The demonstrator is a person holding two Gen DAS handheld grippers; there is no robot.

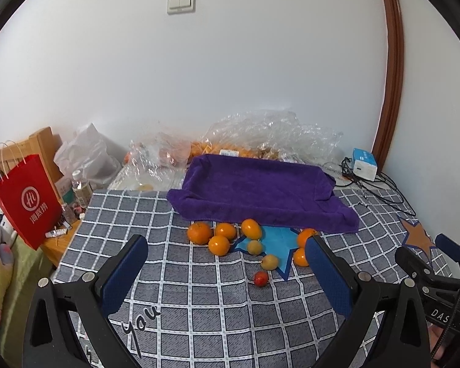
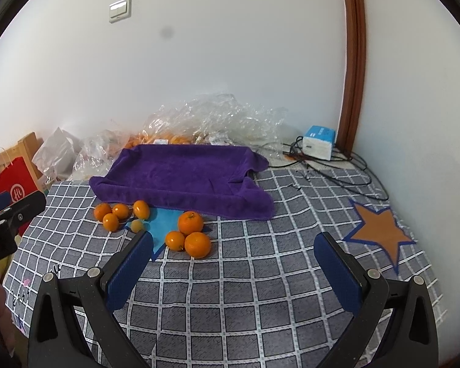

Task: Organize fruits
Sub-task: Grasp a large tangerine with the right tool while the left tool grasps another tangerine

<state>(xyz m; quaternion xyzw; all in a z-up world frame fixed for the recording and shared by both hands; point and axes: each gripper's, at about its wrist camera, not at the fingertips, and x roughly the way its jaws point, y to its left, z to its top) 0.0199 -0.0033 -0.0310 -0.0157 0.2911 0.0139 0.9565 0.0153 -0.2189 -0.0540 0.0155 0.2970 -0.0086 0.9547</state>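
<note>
Several oranges lie on the checked cloth in front of a tray covered by a purple towel. Two small yellow-green fruits and a small red fruit lie near a blue star patch. My left gripper is open and empty, above the cloth short of the fruits. In the right wrist view three oranges lie by the towel-covered tray, with more oranges to the left. My right gripper is open and empty, to the right of the fruits.
Crumpled clear plastic bags lie behind the tray against the wall. A red paper bag stands at the left edge. A white-blue box and black cables lie at the back right. An orange star patch is on the cloth.
</note>
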